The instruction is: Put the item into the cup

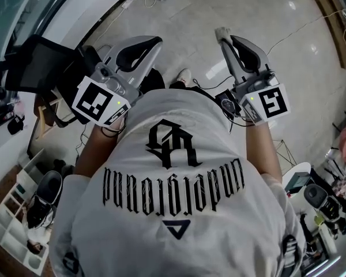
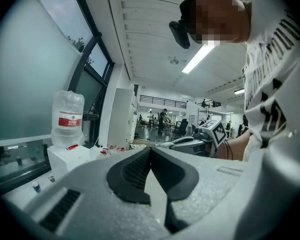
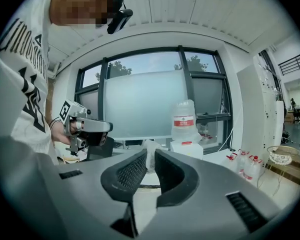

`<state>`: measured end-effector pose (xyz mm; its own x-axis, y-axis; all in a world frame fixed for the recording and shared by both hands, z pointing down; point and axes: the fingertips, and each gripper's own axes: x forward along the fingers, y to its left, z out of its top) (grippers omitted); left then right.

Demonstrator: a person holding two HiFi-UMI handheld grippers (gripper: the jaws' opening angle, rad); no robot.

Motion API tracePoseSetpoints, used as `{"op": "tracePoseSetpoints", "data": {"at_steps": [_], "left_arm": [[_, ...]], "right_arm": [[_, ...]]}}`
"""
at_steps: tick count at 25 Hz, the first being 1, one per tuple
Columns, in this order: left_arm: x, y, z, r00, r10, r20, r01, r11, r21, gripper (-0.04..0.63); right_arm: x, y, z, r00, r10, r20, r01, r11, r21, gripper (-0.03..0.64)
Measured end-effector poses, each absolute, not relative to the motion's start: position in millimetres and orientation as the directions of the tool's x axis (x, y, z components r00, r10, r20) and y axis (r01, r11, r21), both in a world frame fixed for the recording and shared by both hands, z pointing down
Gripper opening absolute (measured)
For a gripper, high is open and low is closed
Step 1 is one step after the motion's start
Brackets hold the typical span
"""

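Head view, hidden: My white shirt (image 1: 179, 212) fills the middle and covers whatever is under me. My hands are mostly behind the marker cubes (image 1: 98, 101).
Head view, left gripper (image 1: 157, 41): I hold it out over the shiny floor (image 1: 179, 16).
Head view, right gripper (image 1: 228, 39): I hold it out next to the left one, and they do not touch. A small pale item (image 1: 221, 33) pokes out at its tip. It is too small here to tell what it is.
Left gripper view, jaws: The two black pads meet at the tips, with nothing between them.
Left gripper view, behind: A water bottle (image 2: 67, 115) stands on a white box (image 2: 70, 159) by the window.
Right gripper view, jaws: They are pressed onto the item.
Right gripper view, item: It is white and looks soft and crumpled. I see only a thin strip of it between the pads. The pads hide the rest, so I cannot tell its shape.
Right gripper view, side: The left gripper shows at the left, in front of the big window (image 3: 145, 104).
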<state>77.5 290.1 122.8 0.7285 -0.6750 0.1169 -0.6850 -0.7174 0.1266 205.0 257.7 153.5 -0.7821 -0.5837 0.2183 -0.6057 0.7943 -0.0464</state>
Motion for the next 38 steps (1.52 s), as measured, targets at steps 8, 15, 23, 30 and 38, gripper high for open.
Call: {"op": "tracePoseSetpoints", "data": {"at_steps": [8, 15, 23, 30, 38], "left_arm": [[63, 262, 124, 0.743, -0.661, 0.106, -0.669, -0.73, 0.142, 0.014], [26, 243, 128, 0.768, -0.634, 0.095, -0.64, -0.752, 0.156, 0.014], [-40, 203, 124, 0.803, -0.591, 0.076, -0.595, -0.791, 0.145, 0.014], [-112, 179, 123, 0.822, -0.566, 0.052, -0.567, -0.809, 0.153, 0.014], [-144, 161, 131, 0.821, -0.569, 0.039, -0.566, -0.804, 0.182, 0.014]], "right_arm": [[191, 238, 154, -0.768, -0.598, 0.228, -0.623, 0.78, -0.051, 0.052], [157, 225, 155, -0.748, -0.618, 0.243, -0.645, 0.763, -0.046, 0.054], [90, 186, 148, -0.719, -0.651, 0.243, -0.675, 0.738, -0.02, 0.054], [19, 162, 138, -0.688, -0.686, 0.238, -0.704, 0.71, 0.01, 0.054], [-14, 147, 140, -0.674, -0.687, 0.272, -0.7, 0.711, 0.062, 0.054]]}}
